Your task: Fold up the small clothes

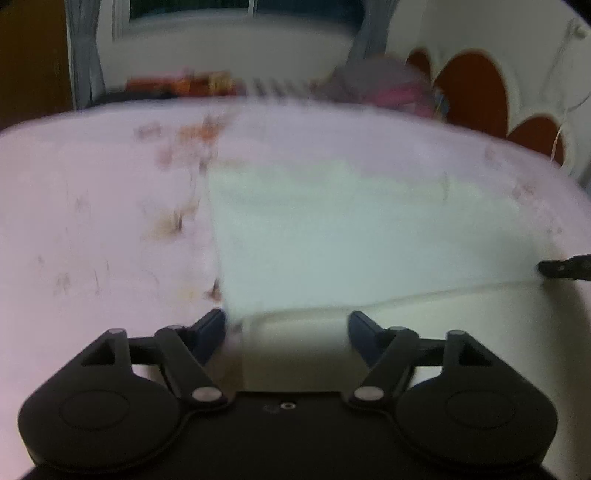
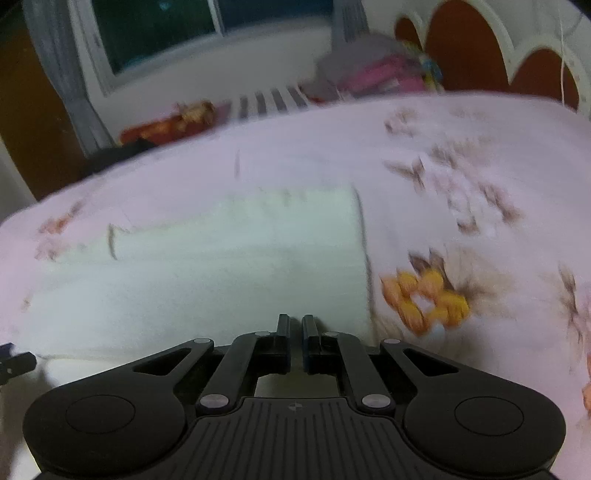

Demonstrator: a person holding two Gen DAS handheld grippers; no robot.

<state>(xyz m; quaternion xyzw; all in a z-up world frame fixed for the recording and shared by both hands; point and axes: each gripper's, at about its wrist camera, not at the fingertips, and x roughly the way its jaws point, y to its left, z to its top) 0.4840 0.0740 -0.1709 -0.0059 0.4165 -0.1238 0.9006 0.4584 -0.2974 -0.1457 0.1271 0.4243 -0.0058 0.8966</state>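
Observation:
A pale white garment [image 1: 332,240] [image 2: 221,277] lies spread on a pink flowered bedsheet [image 1: 92,203] [image 2: 461,147]; both views are blurred. Its near edge is folded over as a cream layer. My left gripper [image 1: 288,325] is open at the garment's near left corner, with the cream fold lying between its fingers and no pad pressing on it. My right gripper [image 2: 294,323] is shut, its fingertips pinched at the garment's near right part. In the left wrist view the right gripper [image 1: 554,267] shows at the fold line's right end. The left gripper [image 2: 14,363] peeks in at the right wrist view's left edge.
A white headboard with red-brown panels [image 1: 469,85] [image 2: 461,40] stands at the back right. A heap of grey and pink clothes [image 1: 388,85] [image 2: 369,66] lies beyond the bed. Orange items [image 1: 184,83] sit by the far edge, under a window [image 2: 155,33].

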